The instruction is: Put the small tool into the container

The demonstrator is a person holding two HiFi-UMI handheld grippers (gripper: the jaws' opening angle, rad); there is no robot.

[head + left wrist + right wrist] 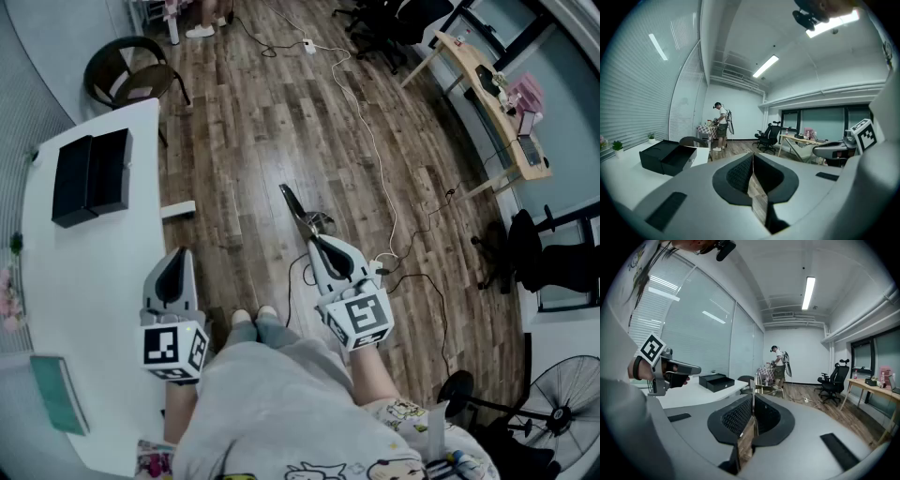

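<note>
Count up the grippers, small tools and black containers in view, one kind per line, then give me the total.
Grippers: 2, the left gripper and the right gripper
Small tool: 1, held in the right gripper
Black container: 1, lying open on the white table
Total: 4

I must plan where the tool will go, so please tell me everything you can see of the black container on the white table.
The black container is a matte, rectangular box in two halves lying side by side, like a tray and its lid. The half nearer the person shows a hollow inside, too dark to check. It rests flat on the white table, toward its far end. Only the table touches it.
</note>
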